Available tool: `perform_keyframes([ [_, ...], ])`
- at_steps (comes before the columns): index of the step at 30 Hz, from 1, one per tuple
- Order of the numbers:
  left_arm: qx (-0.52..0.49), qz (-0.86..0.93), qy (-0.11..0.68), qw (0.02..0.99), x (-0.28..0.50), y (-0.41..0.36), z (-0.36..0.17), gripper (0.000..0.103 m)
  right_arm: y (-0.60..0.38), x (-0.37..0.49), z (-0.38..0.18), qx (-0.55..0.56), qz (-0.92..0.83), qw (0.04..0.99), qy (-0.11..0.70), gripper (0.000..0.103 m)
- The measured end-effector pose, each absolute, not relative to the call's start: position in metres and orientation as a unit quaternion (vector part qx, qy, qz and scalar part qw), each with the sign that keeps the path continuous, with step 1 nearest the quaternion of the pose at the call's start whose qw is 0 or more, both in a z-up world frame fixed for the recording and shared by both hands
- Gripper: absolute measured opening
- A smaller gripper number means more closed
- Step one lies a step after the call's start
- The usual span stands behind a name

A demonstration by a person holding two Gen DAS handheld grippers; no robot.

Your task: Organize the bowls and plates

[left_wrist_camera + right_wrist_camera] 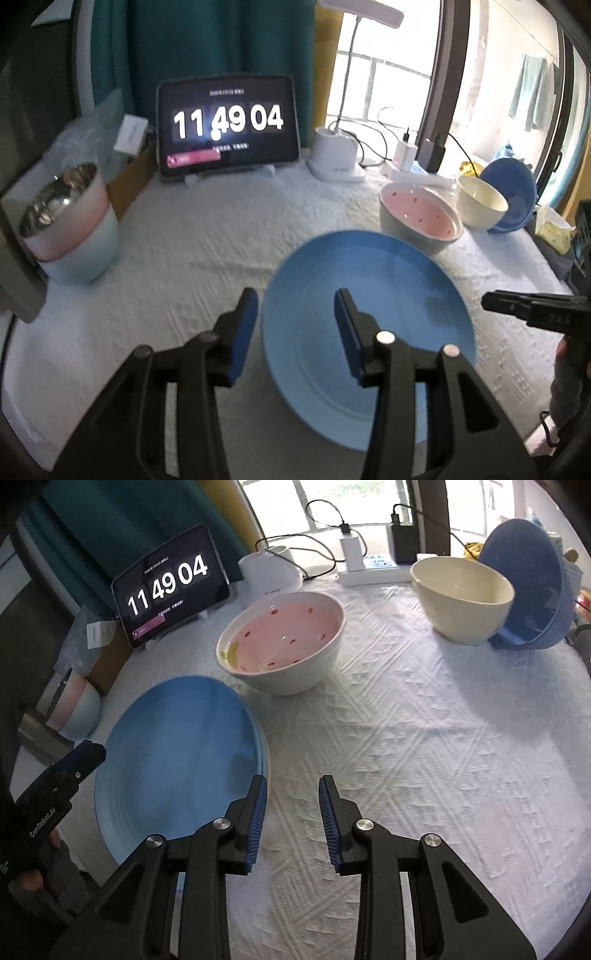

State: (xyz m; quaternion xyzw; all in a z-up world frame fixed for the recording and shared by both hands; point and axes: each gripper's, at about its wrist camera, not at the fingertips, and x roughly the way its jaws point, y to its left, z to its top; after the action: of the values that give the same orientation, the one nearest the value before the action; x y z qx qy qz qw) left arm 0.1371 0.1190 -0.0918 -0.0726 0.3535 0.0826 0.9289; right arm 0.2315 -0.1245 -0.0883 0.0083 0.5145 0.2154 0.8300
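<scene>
Blue plate (pixel 369 314) at twelve o'clock under left tool (pixel 295 325), nearer; both tools released, right tool (pixel 291 819) beside rim.

Tablet (pixel 228 127) screen: large white digits "11 49 04"; smaller lines above and below too blurred to read. Left gripper (pixel 86 755) body: white lettering, probably "GenRobot.AI". Right gripper (pixel 491 301) body: partial "DAS".

Teal curtain (pixel 207 48), bright window (pixel 384 74) (perhaps a balcony beyond)
</scene>
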Motion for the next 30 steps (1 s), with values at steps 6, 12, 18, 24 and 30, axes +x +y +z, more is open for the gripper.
perform_keyframes([
  [6,-0.088,0.042,0.332,0.938,0.137,0.099,-0.077,0.045,-0.135,0.230,-0.079,0.013,0.214,0.838,0.502,0.031],
  [12,-0.083,-0.011,0.332,0.939,0.155,0.058,-0.069,0.045,-0.150,0.230,-0.067,0.016,0.210,0.851,0.481,0.032],
  [18,-0.075,-0.052,0.335,0.938,0.177,0.011,-0.067,0.045,-0.172,0.233,-0.055,0.011,0.203,0.862,0.463,0.036],
  [24,-0.081,-0.085,0.336,0.934,0.201,-0.026,-0.066,0.045,-0.195,0.242,-0.043,-0.002,0.186,0.876,0.446,0.037],
  [30,-0.071,-0.102,0.332,0.935,0.220,-0.052,-0.065,0.045,-0.217,0.252,-0.035,-0.015,0.154,0.891,0.427,0.037],
])
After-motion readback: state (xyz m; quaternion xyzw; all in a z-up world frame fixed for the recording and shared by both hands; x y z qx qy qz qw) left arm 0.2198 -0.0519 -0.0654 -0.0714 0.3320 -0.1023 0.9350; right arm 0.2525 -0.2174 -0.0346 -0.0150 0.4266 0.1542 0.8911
